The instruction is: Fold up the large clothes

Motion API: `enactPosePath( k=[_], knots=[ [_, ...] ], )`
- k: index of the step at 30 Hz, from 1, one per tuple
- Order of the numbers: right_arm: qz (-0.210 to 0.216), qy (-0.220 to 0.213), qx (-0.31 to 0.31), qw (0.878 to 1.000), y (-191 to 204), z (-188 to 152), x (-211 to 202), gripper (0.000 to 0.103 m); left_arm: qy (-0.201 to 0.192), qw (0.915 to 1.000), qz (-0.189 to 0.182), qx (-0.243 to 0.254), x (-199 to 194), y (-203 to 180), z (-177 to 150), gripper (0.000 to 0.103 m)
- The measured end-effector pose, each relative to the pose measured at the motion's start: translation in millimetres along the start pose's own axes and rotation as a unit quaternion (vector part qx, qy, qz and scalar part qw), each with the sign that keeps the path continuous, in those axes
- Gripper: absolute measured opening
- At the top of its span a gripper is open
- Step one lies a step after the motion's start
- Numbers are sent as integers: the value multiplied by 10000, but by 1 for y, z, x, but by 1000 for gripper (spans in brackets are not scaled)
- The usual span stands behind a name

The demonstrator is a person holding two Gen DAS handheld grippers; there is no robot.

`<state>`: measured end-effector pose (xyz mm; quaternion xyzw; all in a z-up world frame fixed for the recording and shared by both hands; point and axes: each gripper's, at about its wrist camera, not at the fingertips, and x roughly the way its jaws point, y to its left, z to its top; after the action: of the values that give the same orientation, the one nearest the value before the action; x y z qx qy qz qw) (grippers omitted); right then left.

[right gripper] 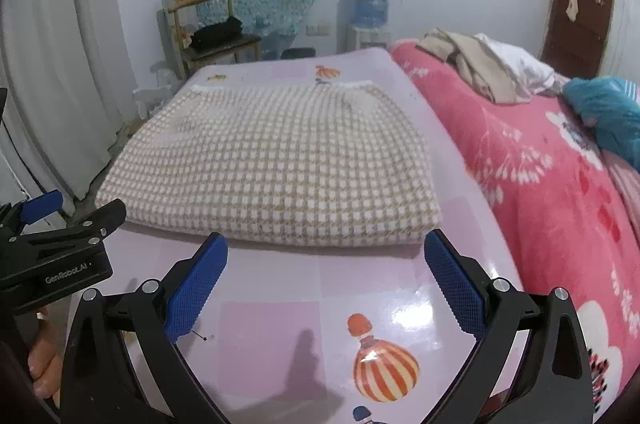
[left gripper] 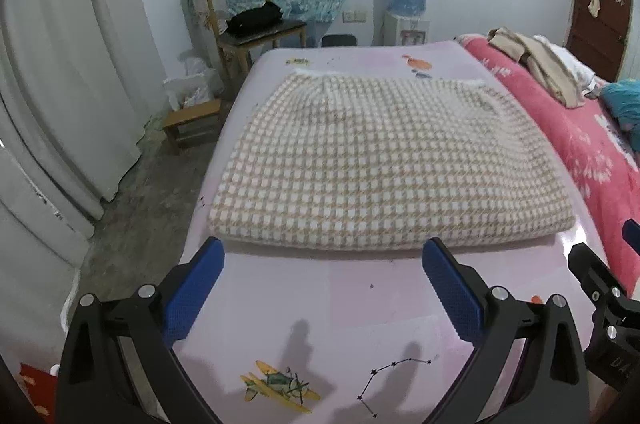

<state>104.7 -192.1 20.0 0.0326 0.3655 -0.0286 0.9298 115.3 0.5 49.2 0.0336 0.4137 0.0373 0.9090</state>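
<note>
The houndstooth garment is lying folded into a flat rectangle on the lilac counter, directly at 12 o'clock from both tongs. Its long axis is running 9 to 3 o'clock, with the thick folded edge facing the tongs. The left tongs and right tongs are both standing wide open, gripping nothing, just short of that edge. Neither appears clearly nearer; each is fronting its own corner.
</note>
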Motion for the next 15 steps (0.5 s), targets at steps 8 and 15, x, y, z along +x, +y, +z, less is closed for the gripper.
enactPosePath(
  k=[8, 15],
  knots=[
    [-2, 304, -4, 9995, 8, -1, 13, 95, 211, 9998, 25, -16, 7, 0, -1, 98],
    [11, 436, 22, 9990, 9, 0, 19, 95, 243, 9997, -8, 44, 9, -2, 0, 98]
  ],
)
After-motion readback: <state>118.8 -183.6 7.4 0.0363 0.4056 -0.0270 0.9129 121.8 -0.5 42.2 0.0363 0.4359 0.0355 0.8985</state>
